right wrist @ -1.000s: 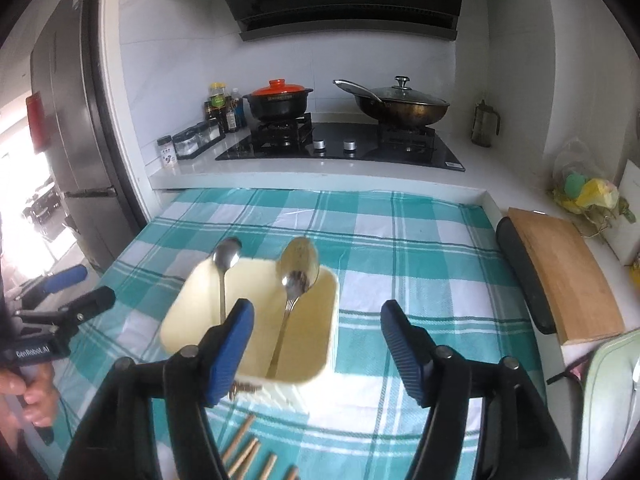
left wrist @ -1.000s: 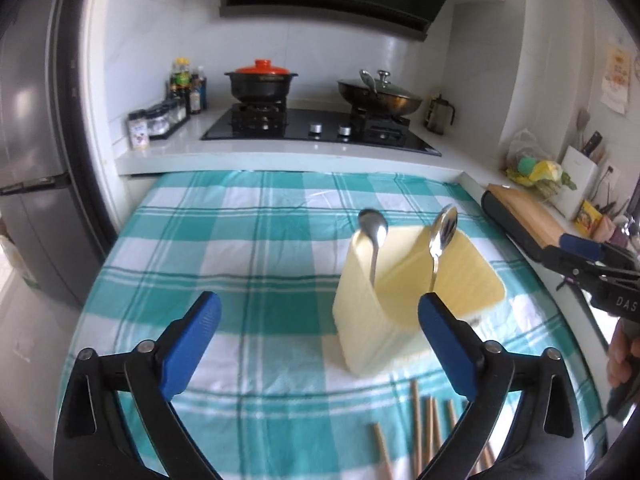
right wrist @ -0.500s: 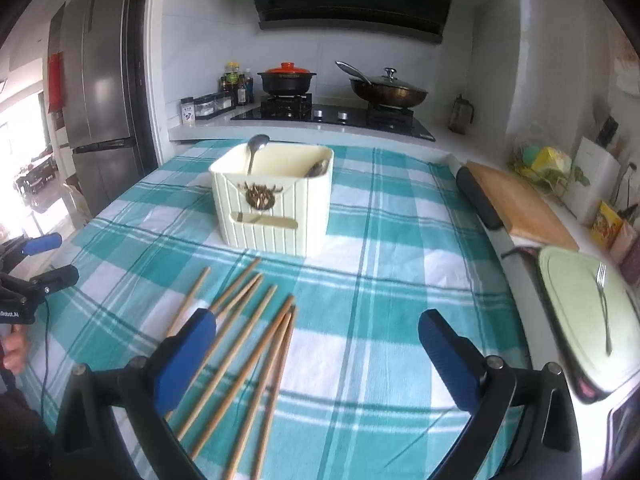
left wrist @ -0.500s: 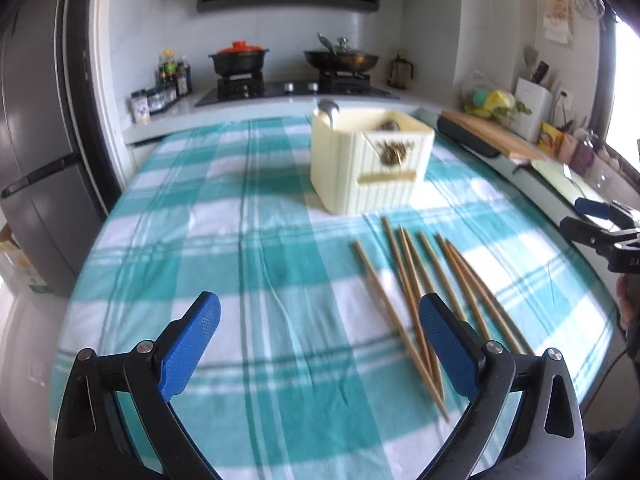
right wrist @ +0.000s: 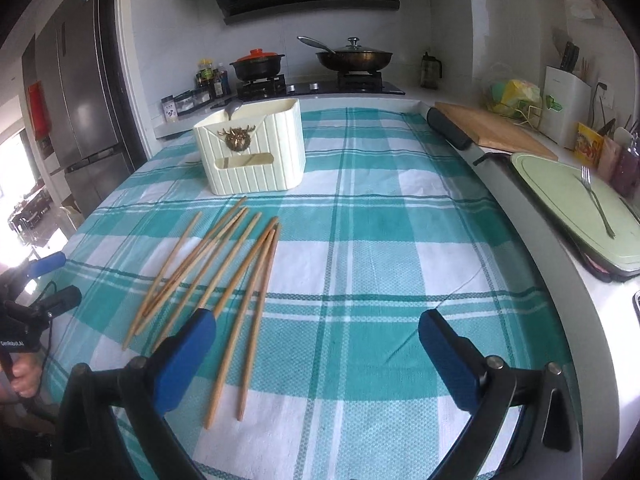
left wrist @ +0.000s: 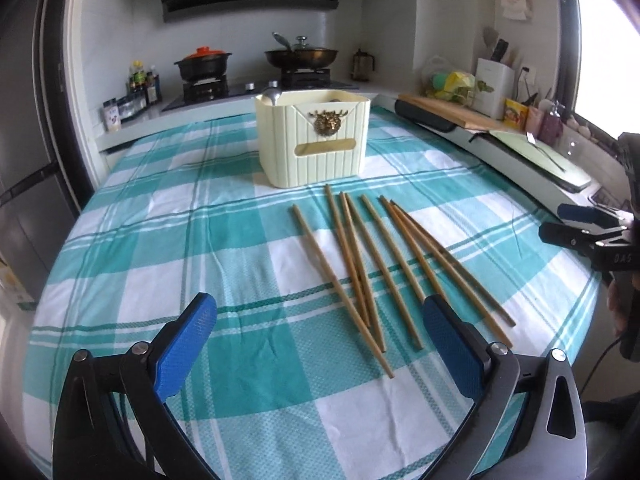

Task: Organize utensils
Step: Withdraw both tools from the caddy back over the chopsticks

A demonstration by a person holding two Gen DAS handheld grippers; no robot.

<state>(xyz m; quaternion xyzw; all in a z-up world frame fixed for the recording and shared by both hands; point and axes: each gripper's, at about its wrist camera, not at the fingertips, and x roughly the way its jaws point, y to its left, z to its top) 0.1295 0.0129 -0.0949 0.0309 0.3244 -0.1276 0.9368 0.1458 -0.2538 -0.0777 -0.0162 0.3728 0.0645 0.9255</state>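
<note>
Several wooden chopsticks (left wrist: 372, 264) lie loose on the teal checked tablecloth (left wrist: 200, 240), just in front of a cream utensil holder (left wrist: 314, 142) with a spoon (left wrist: 272, 96) standing in it. My left gripper (left wrist: 320, 320) is open and empty, near the chopsticks' near ends. In the right wrist view the chopsticks (right wrist: 224, 272) lie left of centre and the holder (right wrist: 252, 152) stands behind them. My right gripper (right wrist: 316, 328) is open and empty above the cloth, its left finger over the chopsticks' near ends.
A wooden cutting board (right wrist: 492, 132) and a pale green tray (right wrist: 576, 208) holding a fork (right wrist: 596, 200) sit on the counter to the right. A stove with a pot (right wrist: 258, 66) and a pan (right wrist: 354, 58) stands behind the table. A fridge (right wrist: 84, 108) stands at left.
Both grippers have pulled back and down from above the holder towards the table's near edge. The chopsticks now lie in full view. Both stay open.
</note>
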